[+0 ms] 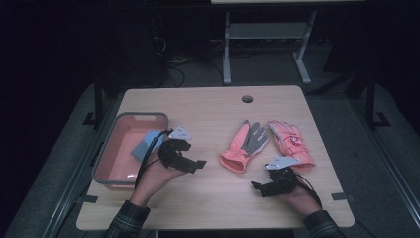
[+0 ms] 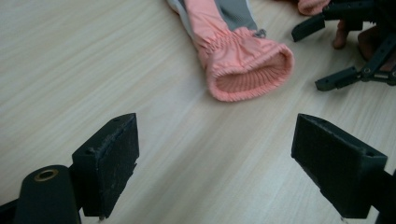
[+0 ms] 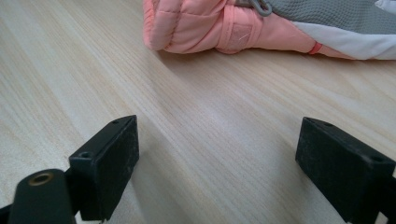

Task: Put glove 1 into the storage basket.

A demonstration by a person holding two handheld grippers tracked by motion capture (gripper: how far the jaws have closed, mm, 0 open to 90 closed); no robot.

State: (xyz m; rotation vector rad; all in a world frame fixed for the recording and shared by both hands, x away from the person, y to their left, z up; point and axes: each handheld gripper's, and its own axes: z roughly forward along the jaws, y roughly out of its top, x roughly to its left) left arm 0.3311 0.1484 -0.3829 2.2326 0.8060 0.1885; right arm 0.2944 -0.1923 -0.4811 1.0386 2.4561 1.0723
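Two pink gloves lie right of the table's middle. The nearer one, a pink and grey glove, has its open cuff facing my left gripper, which is open and empty a short way off over bare wood. In the high view my left gripper sits just right of the bin. My right gripper is open below the gloves, and its own view shows the same glove ahead, past my right gripper. The second pink glove lies farther right.
A pink bin with a grey rim stands at the table's left edge with a blue pad inside. A cable hole is at the back. A desk frame stands beyond the table. My right gripper appears in the left gripper view.
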